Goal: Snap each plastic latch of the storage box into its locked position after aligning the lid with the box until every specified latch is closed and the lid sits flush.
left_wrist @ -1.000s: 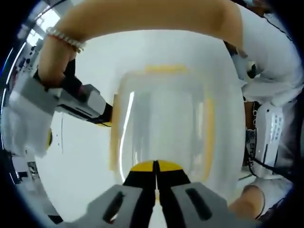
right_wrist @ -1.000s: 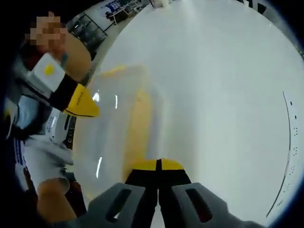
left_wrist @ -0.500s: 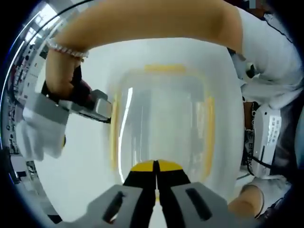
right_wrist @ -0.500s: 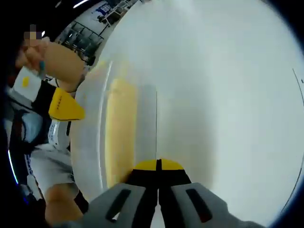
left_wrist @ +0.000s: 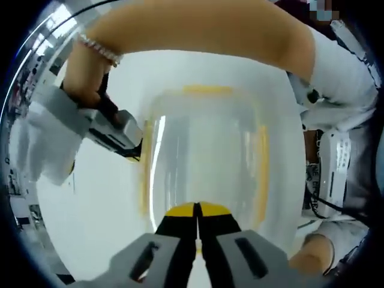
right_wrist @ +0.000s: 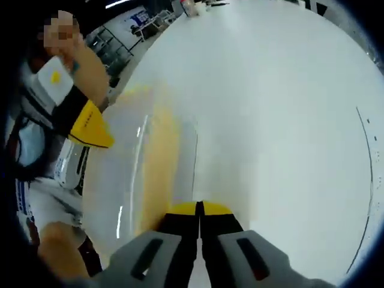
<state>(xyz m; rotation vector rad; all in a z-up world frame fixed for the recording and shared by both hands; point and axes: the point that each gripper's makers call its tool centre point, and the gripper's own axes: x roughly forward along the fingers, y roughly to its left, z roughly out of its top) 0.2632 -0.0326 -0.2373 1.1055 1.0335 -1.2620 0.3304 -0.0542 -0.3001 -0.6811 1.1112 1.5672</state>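
Jaws clenched on both grippers, pressing apparently at yellow latches (left_wrist: 144,174) of storage box (left_wrist: 204,162); next, firm downward snap.

You're working over a white table (right_wrist: 288,108) — glossy, bright under overhead light. Beyond its far edge in your right gripper view stand dark metal racks (right_wrist: 117,45) — blurred — and small items (right_wrist: 192,7) on the tabletop's end.

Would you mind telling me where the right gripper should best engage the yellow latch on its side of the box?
Probably on the latch's outer face, coming from the table side and pushing in toward the box. The latch runs as a long yellow strip along the lid's edge, and the shut right gripper already sits beside it.
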